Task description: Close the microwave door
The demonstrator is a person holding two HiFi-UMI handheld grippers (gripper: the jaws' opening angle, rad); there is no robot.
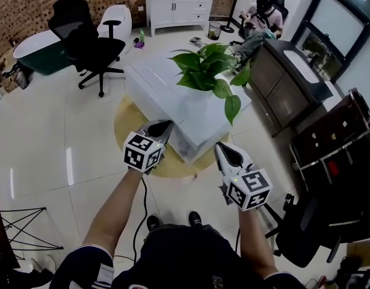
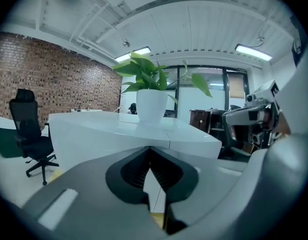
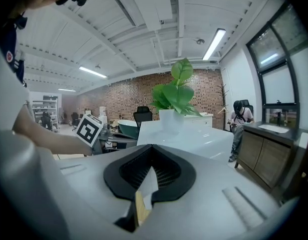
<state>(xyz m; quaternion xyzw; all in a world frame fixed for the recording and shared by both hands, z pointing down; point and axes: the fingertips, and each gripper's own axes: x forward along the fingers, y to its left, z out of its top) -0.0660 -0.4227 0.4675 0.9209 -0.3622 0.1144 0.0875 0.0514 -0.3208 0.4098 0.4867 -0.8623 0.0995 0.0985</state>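
Microwave door is what I have to shut, but I cannot find a microwave in any of these views, so I cannot say where it is or if its door is open. I am standing on the shiny floor (image 1: 46, 143) with both arms held out in front of me. My left hand-held gripper (image 1: 162, 127) has its jaws pressed together with nothing in them. My right hand-held gripper (image 1: 225, 151) is the same, tips touching and nothing held. Both point toward a white bench (image 1: 166, 95) just ahead of me, and a green plant (image 1: 206, 71) in a white pot (image 2: 151, 105) stands on top of it. A black chair (image 1: 88, 41) is off to the left, well apart from the bench. A dark counter (image 1: 281, 83) with a sink is on the right, and a dark rack (image 1: 338, 140) is nearer me on that side. I think I am at the very start, only looking for the microwave. Next I think I must turn and find it, maybe over by the dark things on the right, but that is a guess. Then I would put one closed hand-held gripper on the open door and push it slowly till it shuts
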